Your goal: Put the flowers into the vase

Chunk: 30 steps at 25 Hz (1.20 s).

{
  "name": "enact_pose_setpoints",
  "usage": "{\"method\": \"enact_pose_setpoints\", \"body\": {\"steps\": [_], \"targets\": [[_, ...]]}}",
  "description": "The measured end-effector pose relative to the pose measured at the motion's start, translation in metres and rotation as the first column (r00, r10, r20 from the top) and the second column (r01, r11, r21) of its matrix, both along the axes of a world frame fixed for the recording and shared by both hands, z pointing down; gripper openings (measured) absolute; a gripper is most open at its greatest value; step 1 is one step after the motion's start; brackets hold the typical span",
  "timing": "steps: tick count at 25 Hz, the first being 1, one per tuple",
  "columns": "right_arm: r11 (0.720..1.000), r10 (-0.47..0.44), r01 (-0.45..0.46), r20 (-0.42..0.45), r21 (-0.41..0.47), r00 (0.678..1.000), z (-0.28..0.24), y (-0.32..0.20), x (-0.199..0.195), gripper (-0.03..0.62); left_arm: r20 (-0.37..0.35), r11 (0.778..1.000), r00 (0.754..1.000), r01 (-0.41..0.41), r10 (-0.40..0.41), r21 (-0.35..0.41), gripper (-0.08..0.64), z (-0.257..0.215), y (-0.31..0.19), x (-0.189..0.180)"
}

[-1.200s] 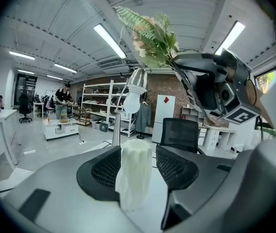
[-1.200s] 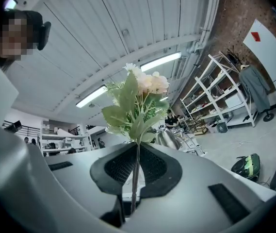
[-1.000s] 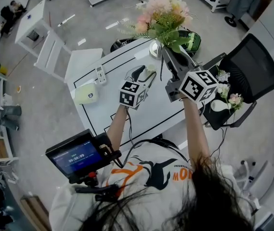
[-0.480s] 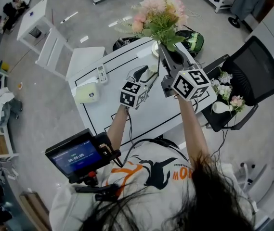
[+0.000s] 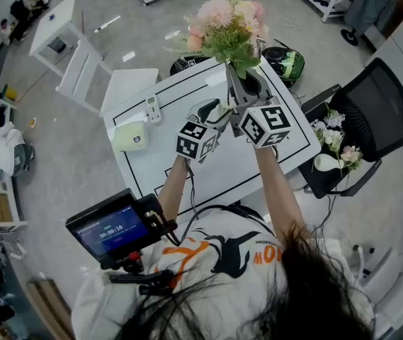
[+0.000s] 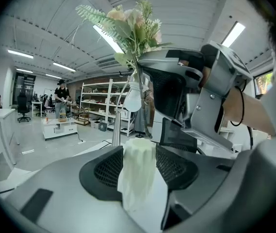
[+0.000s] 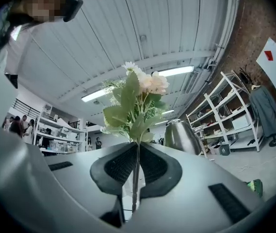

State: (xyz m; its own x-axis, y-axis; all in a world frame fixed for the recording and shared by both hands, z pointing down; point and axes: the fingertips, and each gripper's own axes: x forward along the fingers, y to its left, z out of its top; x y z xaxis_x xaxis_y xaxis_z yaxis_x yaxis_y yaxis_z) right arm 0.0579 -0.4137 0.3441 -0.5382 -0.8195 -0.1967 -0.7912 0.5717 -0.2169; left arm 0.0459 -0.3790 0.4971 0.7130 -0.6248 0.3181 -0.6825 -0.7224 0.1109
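A bouquet (image 5: pixel 226 23) of pink and cream flowers with green leaves is held up over the white table (image 5: pixel 187 165). My right gripper (image 5: pixel 231 75) is shut on its thin stems (image 7: pixel 135 188), blooms (image 7: pixel 140 89) rising above the jaws. My left gripper (image 5: pixel 214 112) is closed on a white ribbed vase (image 5: pixel 222 103) standing upright on the table, and both pads press against its sides (image 6: pixel 138 178). In the left gripper view the bouquet (image 6: pixel 130 23) hangs just above and behind the vase, with the right gripper close on the right.
A pale green box (image 5: pixel 128 137) and a remote (image 5: pixel 152 108) lie at the table's left. A black chair (image 5: pixel 360 112) at the right carries more flowers (image 5: pixel 332 137). A silver jug (image 7: pixel 181 137) and a green-black round object (image 5: pixel 286 61) sit beyond the table's far edge.
The right gripper has carried the bouquet leftward, closer to the left gripper and vase, rolling a little. The left gripper and vase have stayed put.
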Motion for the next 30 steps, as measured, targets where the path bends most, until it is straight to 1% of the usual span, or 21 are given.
{"method": "enact_pose_setpoints", "body": {"steps": [4, 8, 11, 14, 18, 30], "targets": [[0.999, 0.026, -0.026, -0.005, 0.019, 1.000, 0.005, -0.007, -0.004, 0.029, -0.008, 1.000, 1.000, 0.007, -0.007, -0.007, 0.218, 0.002, 0.000, -0.002], [0.999, 0.041, -0.041, 0.003, -0.005, 0.999, 0.018, -0.011, -0.004, 0.029, -0.009, 1.000, 1.000, 0.010, -0.010, -0.009, 0.218, 0.000, -0.002, -0.003], [0.999, 0.049, -0.048, 0.015, -0.016, 0.999, 0.023, -0.009, 0.000, 0.028, -0.024, 1.000, 1.000, 0.015, -0.016, -0.017, 0.218, 0.000, -0.002, -0.006], [0.999, 0.037, -0.037, 0.001, -0.018, 0.999, 0.027, -0.006, -0.001, 0.029, -0.033, 1.000, 0.999, 0.021, -0.021, -0.018, 0.218, -0.001, -0.003, -0.007], [0.999, 0.020, -0.021, -0.024, -0.031, 1.000, 0.039, 0.004, -0.003, 0.029, -0.029, 1.000, 1.000, 0.010, -0.010, -0.017, 0.218, 0.000, -0.001, -0.003], [0.995, -0.004, -0.002, -0.065, -0.102, 0.998, 0.078, 0.030, -0.006, 0.029, -0.053, 0.999, 0.999, -0.004, 0.002, -0.032, 0.221, -0.001, 0.002, 0.000]]}}
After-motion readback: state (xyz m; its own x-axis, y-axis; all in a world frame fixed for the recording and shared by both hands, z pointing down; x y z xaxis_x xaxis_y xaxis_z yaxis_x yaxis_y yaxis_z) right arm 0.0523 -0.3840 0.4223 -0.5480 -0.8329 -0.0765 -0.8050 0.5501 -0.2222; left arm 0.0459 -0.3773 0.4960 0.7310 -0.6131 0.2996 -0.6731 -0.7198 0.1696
